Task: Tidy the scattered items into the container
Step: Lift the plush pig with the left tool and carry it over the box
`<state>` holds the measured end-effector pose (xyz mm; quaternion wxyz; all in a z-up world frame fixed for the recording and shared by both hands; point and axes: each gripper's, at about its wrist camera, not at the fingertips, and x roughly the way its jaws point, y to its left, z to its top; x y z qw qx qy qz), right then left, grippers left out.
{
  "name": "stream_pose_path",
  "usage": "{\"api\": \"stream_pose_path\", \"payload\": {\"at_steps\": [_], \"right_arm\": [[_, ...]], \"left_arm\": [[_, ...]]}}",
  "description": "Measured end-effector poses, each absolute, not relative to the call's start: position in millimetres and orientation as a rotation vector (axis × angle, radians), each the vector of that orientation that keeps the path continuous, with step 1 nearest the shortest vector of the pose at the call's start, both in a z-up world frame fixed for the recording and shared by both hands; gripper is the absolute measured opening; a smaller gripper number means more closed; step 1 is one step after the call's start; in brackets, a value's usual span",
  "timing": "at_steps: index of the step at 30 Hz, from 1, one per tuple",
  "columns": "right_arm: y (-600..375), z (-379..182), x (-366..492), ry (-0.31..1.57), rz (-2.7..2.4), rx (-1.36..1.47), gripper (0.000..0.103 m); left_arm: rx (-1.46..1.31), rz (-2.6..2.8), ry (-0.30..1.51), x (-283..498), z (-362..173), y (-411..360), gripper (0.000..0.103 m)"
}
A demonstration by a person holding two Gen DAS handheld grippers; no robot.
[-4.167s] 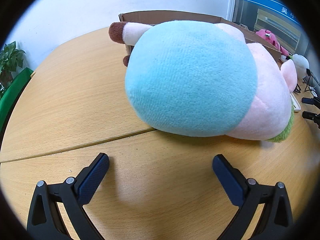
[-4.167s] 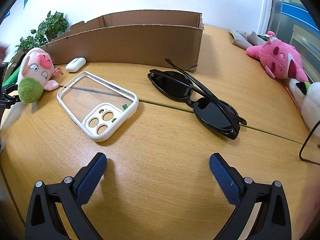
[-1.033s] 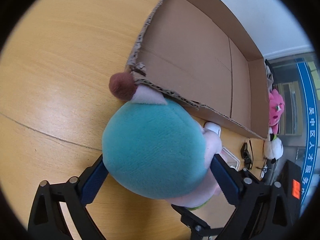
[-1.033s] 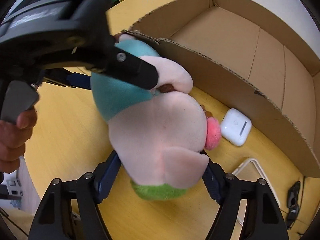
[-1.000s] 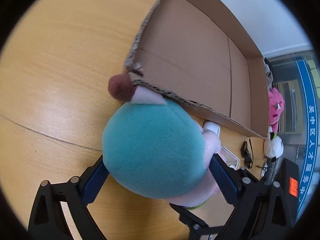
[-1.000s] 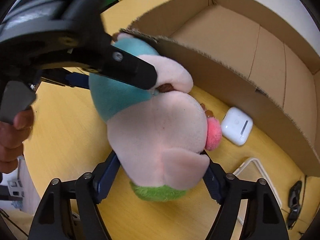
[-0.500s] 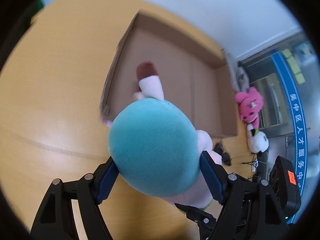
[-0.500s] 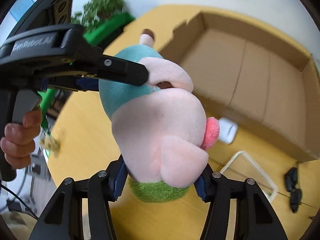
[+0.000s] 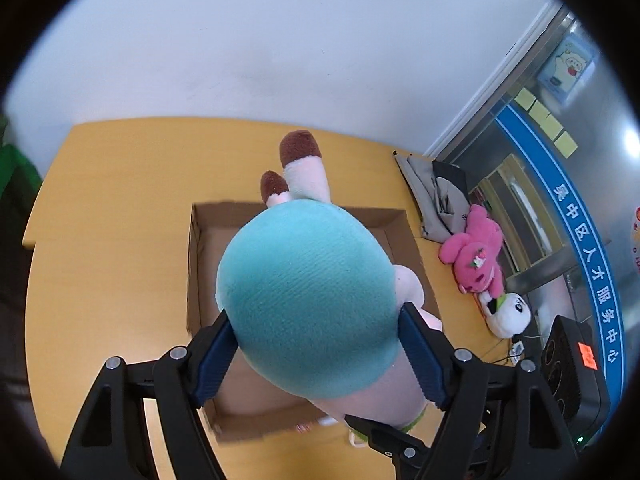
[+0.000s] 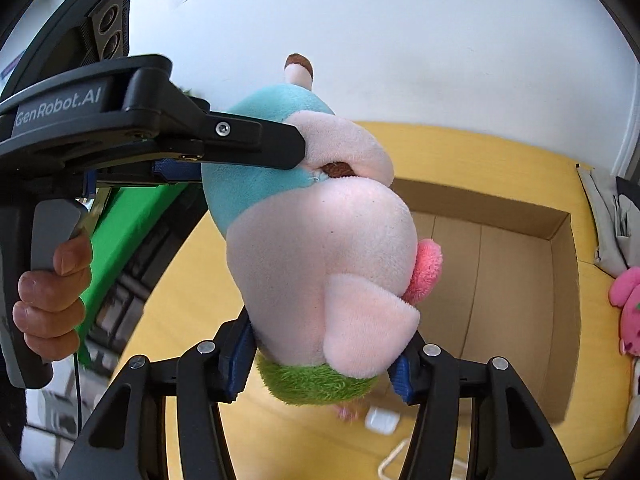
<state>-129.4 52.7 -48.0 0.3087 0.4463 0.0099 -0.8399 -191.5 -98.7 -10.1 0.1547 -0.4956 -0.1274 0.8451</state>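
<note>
"GenRobot.AI" lettering on left tool (image 10: 192, 168) body. Left tool (image 9: 316, 356) clamped on plush (image 9: 308, 308) teal rear; right tool (image 10: 324, 364) clamped on its pink head (image 10: 320, 256). Plush held aloft over box (image 9: 200, 264) on tabletop (image 9: 108, 216). White case (image 10: 382, 420) beside box.

Plush pig (image 9: 308, 304) held in the air above cardboard box (image 9: 200, 248), which sits on bench (image 9: 112, 208). Left gripper (image 9: 316, 356) clamps its rear end, right gripper (image 10: 320, 364) its head end. Earbud case (image 10: 382, 420) on bench just in front of box. Two plush toys (image 9: 476, 256) right of box, near bench edge.
</note>
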Motion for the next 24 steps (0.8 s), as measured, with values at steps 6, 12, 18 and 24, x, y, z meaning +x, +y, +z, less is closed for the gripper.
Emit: {"api": "stream_pose_path", "payload": {"at_steps": [6,12,18,24], "right_arm": [[28.4,-74.4,-194.4,-0.114,-2.231,1.274,0.059],[5.2,-121.2,-240.1,-0.247,-2.246,1.381,0.059],[-14.5,-185.1,-258.4,-0.421,-2.264,1.519,0.059],[-33.5,-221.1,-269.0,-0.524,-2.303,1.591,0.059]], "left_arm": [[-1.493,2.393,-0.282,-270.8,-40.5,-103.7,0.076],[-1.587,2.315,-0.233,-334.7,-100.3,-112.5,0.076],[-1.705,2.224,-0.114,-368.5,-175.0,-99.9,0.076],[-1.688,2.210,-0.065,-382.5,-205.0,-100.2,0.075]]}}
